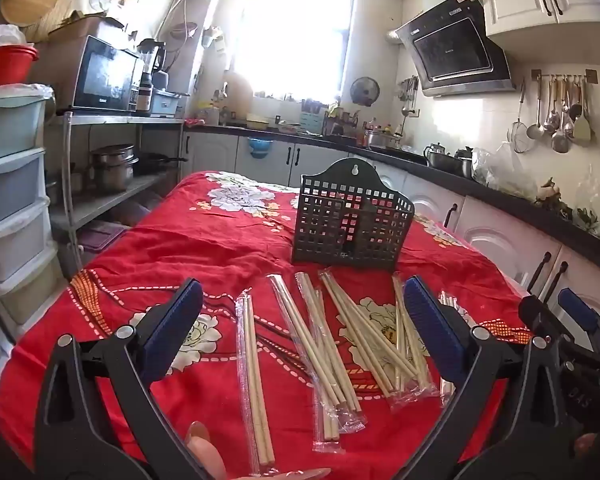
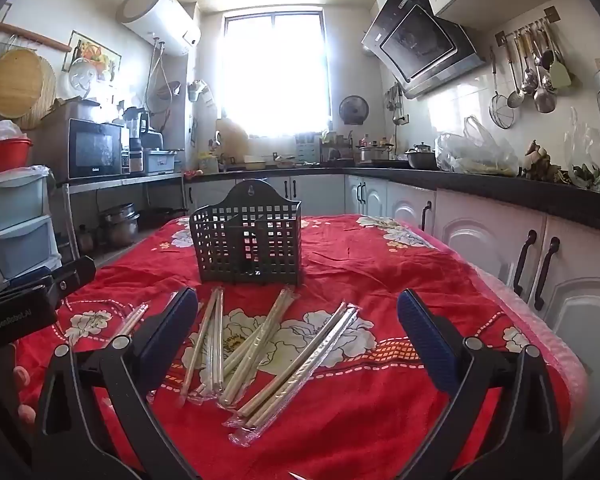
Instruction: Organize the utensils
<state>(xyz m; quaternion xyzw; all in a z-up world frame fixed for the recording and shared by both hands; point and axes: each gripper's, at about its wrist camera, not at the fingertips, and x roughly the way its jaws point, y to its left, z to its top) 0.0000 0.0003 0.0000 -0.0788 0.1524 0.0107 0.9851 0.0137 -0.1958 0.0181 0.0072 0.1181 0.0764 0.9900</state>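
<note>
One dark lattice holder [image 1: 352, 220] stood upright on the red flowered cloth [image 1: 204, 240], toward the far middle of the table, with a divider splitting it into what looked like two compartments, both without chopsticks in them. In front of it lay the chopsticks in clear plastic sleeves [image 1: 332, 340], scattered side by side and partly crossing; about six packets could be counted from the left wrist view, though the overlap made the exact count uncertain, and one more packet [image 1: 452, 308] lay partly hidden behind a finger at the right. A single packet [image 1: 254, 376] lay apart on the left of the group. The left gripper [image 1: 302, 340] hovered above the packets with its two blue-padded fingers spread wide, holding nothing. The right gripper [image 2: 298, 344] hung likewise over the packets [image 2: 260, 352], its jaws wide apart and empty. Two grippers were in play, neither touching a packet.
</note>
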